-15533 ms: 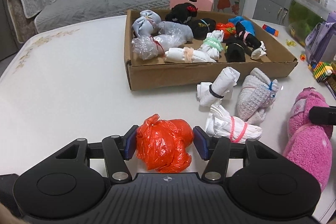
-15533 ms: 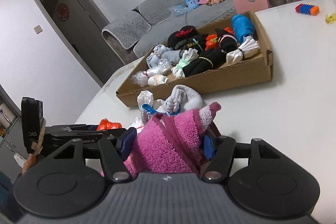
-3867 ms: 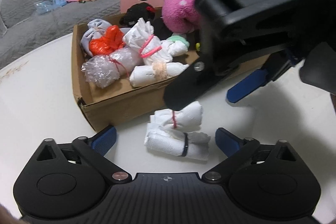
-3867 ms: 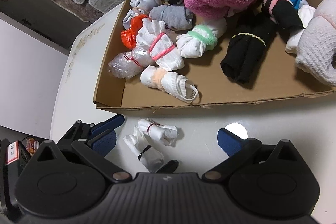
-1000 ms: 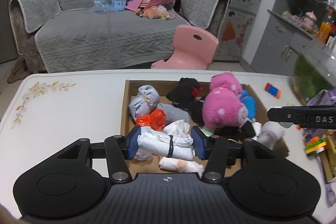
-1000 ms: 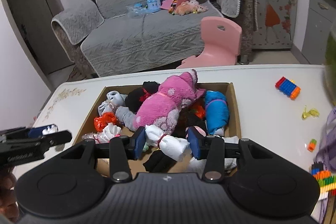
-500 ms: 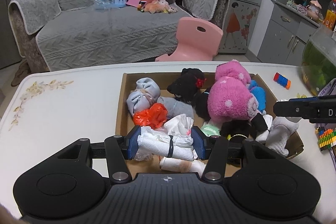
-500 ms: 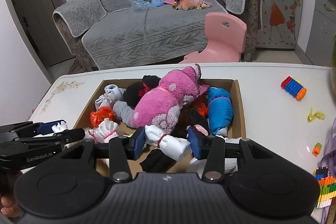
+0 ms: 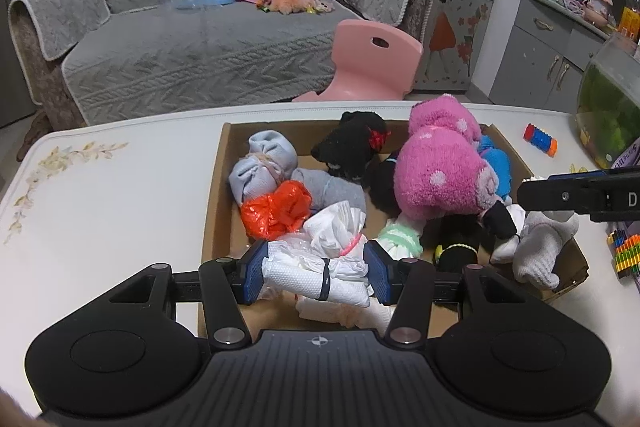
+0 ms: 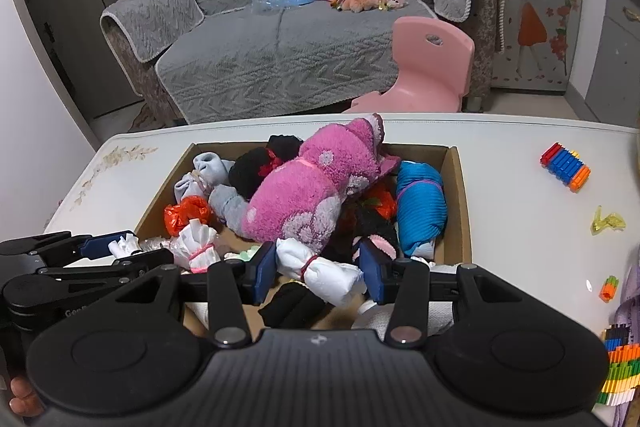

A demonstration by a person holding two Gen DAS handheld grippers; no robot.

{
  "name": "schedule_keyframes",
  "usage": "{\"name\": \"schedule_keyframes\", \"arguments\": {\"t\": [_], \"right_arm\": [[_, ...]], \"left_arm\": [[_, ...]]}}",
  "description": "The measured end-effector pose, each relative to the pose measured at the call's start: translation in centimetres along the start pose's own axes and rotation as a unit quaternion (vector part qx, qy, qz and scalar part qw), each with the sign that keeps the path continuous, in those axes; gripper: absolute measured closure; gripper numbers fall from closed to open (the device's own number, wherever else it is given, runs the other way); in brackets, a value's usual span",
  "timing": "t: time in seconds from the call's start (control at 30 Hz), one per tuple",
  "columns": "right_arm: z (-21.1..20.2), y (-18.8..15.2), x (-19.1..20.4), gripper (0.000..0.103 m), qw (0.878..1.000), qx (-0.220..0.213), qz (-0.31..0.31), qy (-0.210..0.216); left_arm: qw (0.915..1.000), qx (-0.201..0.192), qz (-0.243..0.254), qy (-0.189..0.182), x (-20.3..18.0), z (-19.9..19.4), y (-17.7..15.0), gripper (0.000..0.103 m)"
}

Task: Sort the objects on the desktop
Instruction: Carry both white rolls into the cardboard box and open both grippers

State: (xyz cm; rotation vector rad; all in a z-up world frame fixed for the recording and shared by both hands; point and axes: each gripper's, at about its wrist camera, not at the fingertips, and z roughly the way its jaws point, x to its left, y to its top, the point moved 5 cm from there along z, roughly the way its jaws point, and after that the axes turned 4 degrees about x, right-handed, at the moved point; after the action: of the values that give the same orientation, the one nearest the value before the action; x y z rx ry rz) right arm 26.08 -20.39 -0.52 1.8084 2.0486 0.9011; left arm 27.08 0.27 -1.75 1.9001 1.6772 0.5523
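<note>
A cardboard box (image 9: 214, 187) on the white table holds several bundles: a pink plush roll (image 9: 440, 179), an orange bag (image 9: 276, 209), grey, black and blue rolls. My left gripper (image 9: 316, 273) is shut on a white roll with a black band (image 9: 316, 277), held over the box's near left corner. My right gripper (image 10: 318, 269) is shut on a white roll tied with a red band (image 10: 320, 273), held over the box's (image 10: 460, 195) near edge. The left gripper also shows in the right wrist view (image 10: 80, 263).
Toy blocks (image 10: 564, 167) and a yellow clip (image 10: 608, 221) lie on the table right of the box. A stack of coloured bricks (image 9: 626, 253) sits at the right edge. A pink chair (image 9: 368, 63) and grey sofa stand behind the table.
Both grippers have moved a little closer to the box with their white rolls still held. The box looks larger in both views.
</note>
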Motion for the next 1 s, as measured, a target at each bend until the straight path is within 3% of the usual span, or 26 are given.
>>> {"name": "schedule_keyframes", "arguments": {"t": [1.0], "right_arm": [[5.1, -2.1, 0.2, 0.056, 0.998, 0.050, -0.034, -0.028]], "left_arm": [[0.9994, 0.033, -0.010, -0.005, -0.4, 3.5, -1.9, 0.044]]}}
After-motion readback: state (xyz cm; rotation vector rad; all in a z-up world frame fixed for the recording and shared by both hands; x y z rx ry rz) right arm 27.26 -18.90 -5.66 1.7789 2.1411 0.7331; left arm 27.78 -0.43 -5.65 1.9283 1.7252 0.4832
